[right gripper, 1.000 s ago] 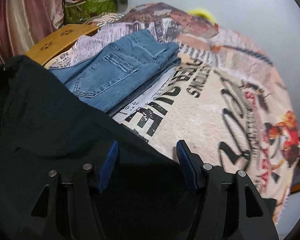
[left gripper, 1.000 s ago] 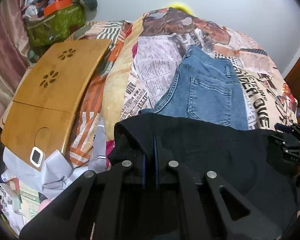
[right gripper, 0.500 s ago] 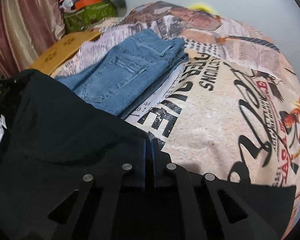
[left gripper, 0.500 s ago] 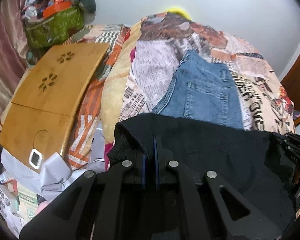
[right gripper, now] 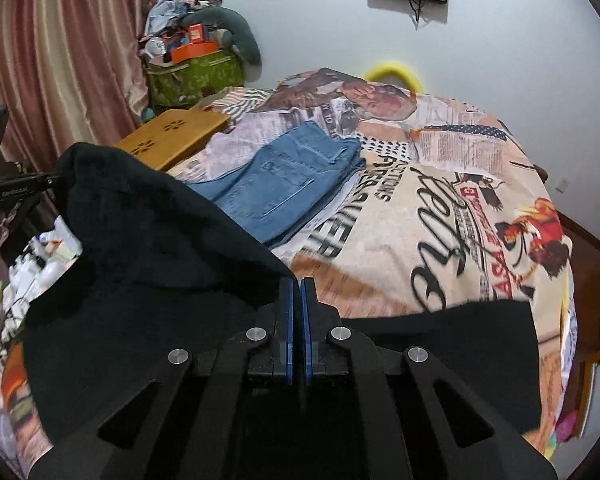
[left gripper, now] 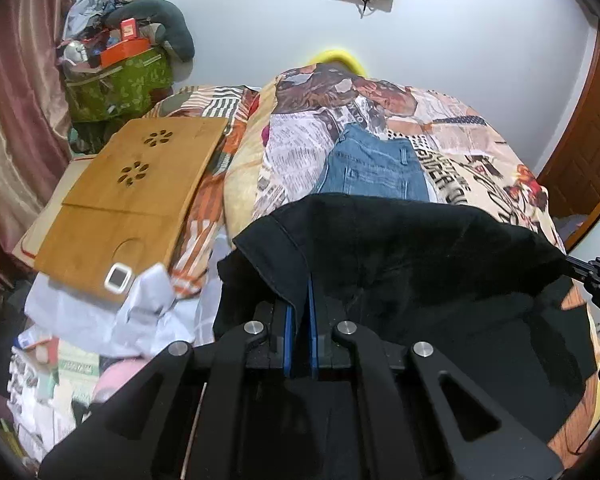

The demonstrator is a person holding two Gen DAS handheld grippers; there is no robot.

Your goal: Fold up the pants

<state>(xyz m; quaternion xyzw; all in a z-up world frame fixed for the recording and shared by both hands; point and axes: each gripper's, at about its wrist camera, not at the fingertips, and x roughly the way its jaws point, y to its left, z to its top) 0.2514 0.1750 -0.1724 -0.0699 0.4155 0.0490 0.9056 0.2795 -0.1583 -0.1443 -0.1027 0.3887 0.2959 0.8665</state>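
Note:
Black pants (left gripper: 412, 256) hang stretched between both grippers above the near end of the bed. My left gripper (left gripper: 300, 300) is shut on the left corner of their upper edge, with a flap of cloth folded over its blue pads. The right gripper (right gripper: 297, 284) is shut on the other corner of the black pants (right gripper: 148, 248), which drape down to the left and below it. Each gripper shows at the edge of the other's view: right gripper (left gripper: 598, 276), left gripper (right gripper: 20, 188).
Folded blue jeans (left gripper: 374, 170) (right gripper: 284, 188) lie on the printed bedspread (right gripper: 440, 216) further up the bed. A wooden lap desk (left gripper: 132, 196) lies at the left with a small white device (left gripper: 118, 278) on it. Clutter and a green bag (left gripper: 118, 84) sit by the curtain.
The right gripper closed on the pants' edge. Both grippers then lifted and pulled back, raising the black pants so more of the wall and room shows.

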